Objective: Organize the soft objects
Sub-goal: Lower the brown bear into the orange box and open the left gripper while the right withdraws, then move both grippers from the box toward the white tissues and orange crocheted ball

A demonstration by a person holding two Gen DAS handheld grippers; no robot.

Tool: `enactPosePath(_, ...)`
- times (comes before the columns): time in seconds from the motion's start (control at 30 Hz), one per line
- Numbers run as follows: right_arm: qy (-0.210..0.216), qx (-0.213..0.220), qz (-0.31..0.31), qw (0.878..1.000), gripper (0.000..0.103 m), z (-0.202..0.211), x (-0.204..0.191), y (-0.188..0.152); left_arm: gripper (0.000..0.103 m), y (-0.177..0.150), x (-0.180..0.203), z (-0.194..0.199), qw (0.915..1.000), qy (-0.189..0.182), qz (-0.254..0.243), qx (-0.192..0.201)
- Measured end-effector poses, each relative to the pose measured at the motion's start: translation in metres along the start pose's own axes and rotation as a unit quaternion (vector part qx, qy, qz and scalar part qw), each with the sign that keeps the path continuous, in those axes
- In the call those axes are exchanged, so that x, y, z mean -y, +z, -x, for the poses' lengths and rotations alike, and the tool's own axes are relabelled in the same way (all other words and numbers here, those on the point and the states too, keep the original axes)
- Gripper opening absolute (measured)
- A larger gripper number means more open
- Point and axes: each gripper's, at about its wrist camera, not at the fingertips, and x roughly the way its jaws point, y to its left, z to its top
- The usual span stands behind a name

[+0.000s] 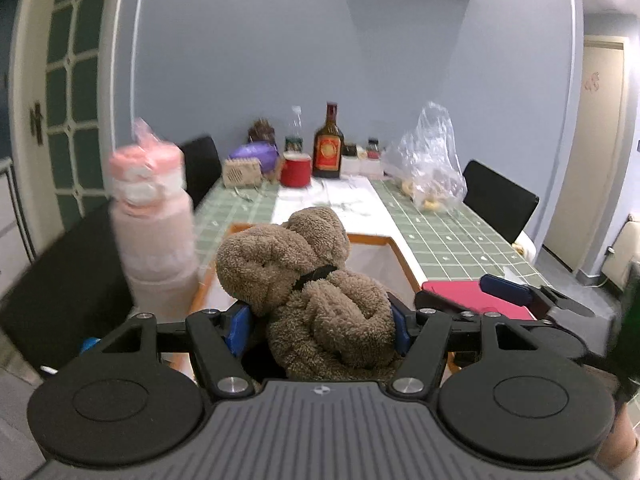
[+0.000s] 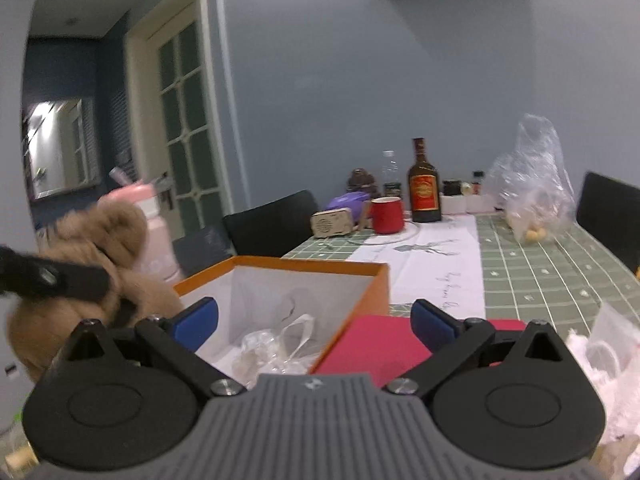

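A brown plush toy (image 1: pixel 312 288) sits between the blue pads of my left gripper (image 1: pixel 320 324), which is shut on it. The toy hangs just in front of an orange box with a white inside (image 1: pixel 376 256). In the right wrist view the same plush toy (image 2: pixel 92 264) shows at the left, beside the orange box (image 2: pixel 360 280), with a black finger of the left gripper across it. My right gripper (image 2: pixel 316 320) stands open over the box's near corner with nothing between its pads. Crumpled clear plastic (image 2: pixel 280 344) lies inside the box. A red flat item (image 2: pixel 372 344) lies beside the box.
A pink bottle (image 1: pixel 152 216) stands left of the box. At the far end of the green tiled table (image 1: pixel 452 236) are a dark bottle (image 1: pixel 329 144), a red mug (image 1: pixel 296 170), a small radio (image 1: pixel 242 172), a purple thing and a clear plastic bag (image 1: pixel 428 160). Black chairs (image 1: pixel 498 200) flank the table.
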Motion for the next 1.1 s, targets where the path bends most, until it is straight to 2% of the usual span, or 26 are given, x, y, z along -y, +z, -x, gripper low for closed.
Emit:
enactPosePath(0.13, -0.042, -0.003, -0.022, 0.999, 0.1, -0.002, 0.009, -0.001, 0.075, 0.0, 0.002, -0.034, 0.9994, 0.002, 0.003, -0.036)
enactPosePath(0.23, -0.039, -0.004, -0.031, 0.999, 0.1, 0.0, 0.011, -0.002, 0.075, -0.004, 0.002, -0.047, 0.9981, 0.02, -0.011, -0.057)
enactPosePath(0.4, -0.039, -0.012, -0.031, 0.999, 0.1, -0.002, 0.009, -0.005, 0.075, -0.014, -0.004, -0.069, 0.9914, 0.049, -0.058, -0.107)
enactPosePath(0.53, -0.028, -0.012, -0.027, 0.999, 0.1, -0.004, 0.006, -0.005, 0.075, -0.019, -0.004, -0.077, 0.9858, 0.068, -0.098, -0.118)
enactPosePath(0.63, -0.028, -0.012, -0.027, 0.999, 0.1, -0.005, 0.007, -0.005, 0.079, -0.021, -0.008, -0.076, 0.9857, 0.067, -0.094, -0.122)
enactPosePath(0.73, -0.033, -0.011, -0.025, 0.999, 0.1, -0.005, 0.008, -0.006, 0.089, -0.022, -0.009, -0.068, 0.9882, 0.047, -0.09, -0.114)
enactPosePath(0.83, -0.037, -0.011, -0.023, 0.999, 0.1, -0.005, 0.008, -0.007, 0.101, -0.025, -0.005, -0.053, 0.9903, 0.041, -0.117, -0.062)
enactPosePath(0.93, -0.035, -0.009, -0.025, 0.999, 0.1, -0.004, 0.008, -0.007, 0.102, -0.027, 0.0, -0.039, 0.9887, 0.052, -0.138, -0.028)
enactPosePath(1.1, -0.034, -0.007, -0.022, 0.999, 0.1, -0.004, 0.006, -0.008, 0.102, -0.022, 0.002, -0.022, 0.991, 0.059, -0.12, -0.007)
